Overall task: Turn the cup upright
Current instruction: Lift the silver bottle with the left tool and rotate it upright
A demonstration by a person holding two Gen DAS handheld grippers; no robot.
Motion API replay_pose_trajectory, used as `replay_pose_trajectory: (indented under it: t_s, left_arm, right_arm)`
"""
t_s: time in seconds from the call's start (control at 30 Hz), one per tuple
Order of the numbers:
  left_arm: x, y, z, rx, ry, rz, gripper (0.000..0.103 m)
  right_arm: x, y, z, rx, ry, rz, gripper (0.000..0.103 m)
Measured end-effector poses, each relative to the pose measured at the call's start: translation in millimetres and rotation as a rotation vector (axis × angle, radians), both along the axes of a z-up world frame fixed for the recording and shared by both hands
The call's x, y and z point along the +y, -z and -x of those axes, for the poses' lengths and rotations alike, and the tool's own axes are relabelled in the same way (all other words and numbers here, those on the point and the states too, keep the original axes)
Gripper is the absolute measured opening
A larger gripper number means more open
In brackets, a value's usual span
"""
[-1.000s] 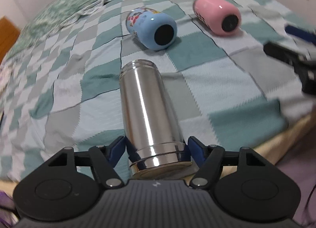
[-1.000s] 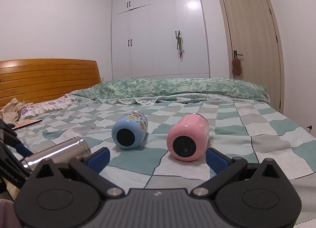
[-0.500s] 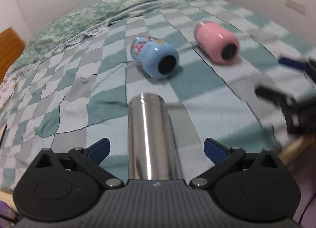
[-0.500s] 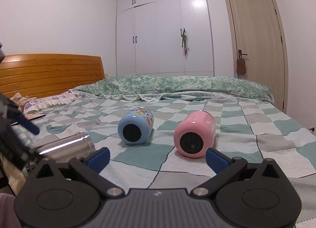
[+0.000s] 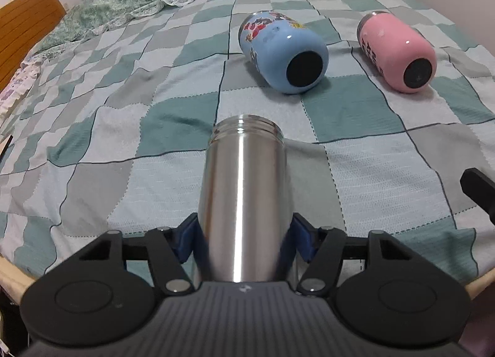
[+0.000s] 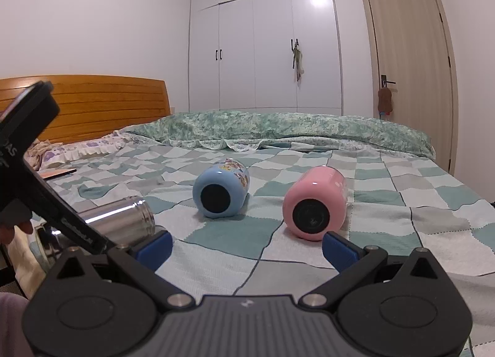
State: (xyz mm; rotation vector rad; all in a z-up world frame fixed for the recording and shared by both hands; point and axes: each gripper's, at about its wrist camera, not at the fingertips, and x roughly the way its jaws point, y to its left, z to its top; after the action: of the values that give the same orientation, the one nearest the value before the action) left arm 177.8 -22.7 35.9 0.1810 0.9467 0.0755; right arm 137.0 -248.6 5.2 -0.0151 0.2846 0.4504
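Observation:
A steel cup (image 5: 244, 199) lies on its side on the checked bedspread, open mouth pointing away from me. My left gripper (image 5: 244, 241) is shut on its lower body, blue pads pressed against both sides. The steel cup also shows in the right wrist view (image 6: 120, 222) at the left, behind the left gripper's body. A blue cup (image 5: 283, 55) and a pink cup (image 5: 397, 52) lie on their sides farther back, bases toward me. My right gripper (image 6: 247, 244) is open and empty, low over the bed's near edge, in front of the blue cup (image 6: 221, 191) and pink cup (image 6: 315, 202).
The checked bedspread (image 5: 123, 146) covers the bed. A green quilt (image 6: 278, 128) is bunched at the far side. A wooden headboard (image 6: 102, 103) stands at the left. A wardrobe (image 6: 266, 41) and a door (image 6: 408, 72) are behind. The bed's wooden edge (image 5: 15, 279) is just below me.
My left gripper opened half a second ago and has now closed again on the steel cup, farther along its body. The right gripper has barely moved.

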Motion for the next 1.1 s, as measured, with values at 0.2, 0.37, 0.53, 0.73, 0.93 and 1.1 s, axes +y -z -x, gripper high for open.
replay_pose_trajectory:
  t_s: [0.2,0.37,0.53,0.73,0.93,1.1]
  left_arm:
    - [3,-2,7,-0.02,0.036,0.029,0.063]
    - [10,-9,19,-0.077,0.053,0.059,0.063]
    - [24,-30,36,-0.204,0.057,0.133,0.063]
    - [43,-51,51,-0.385,0.032,0.177,0.063]
    - [66,-57,48,-0.497,-0.038,0.142,0.063]
    - [89,-54,37,-0.558,-0.098,0.113,0.063]
  right_arm:
    - [1,2,-1,0.005,0.001,0.004,0.103]
    - [1,5,0,0.009,0.002,0.001,0.103]
    - [1,7,2,0.012,0.007,0.005,0.103]
    - [3,10,4,0.016,0.016,0.015,0.103]
    - [7,11,8,0.011,0.015,0.026,0.103]
    - [10,12,9,0.005,0.019,0.033,0.103]
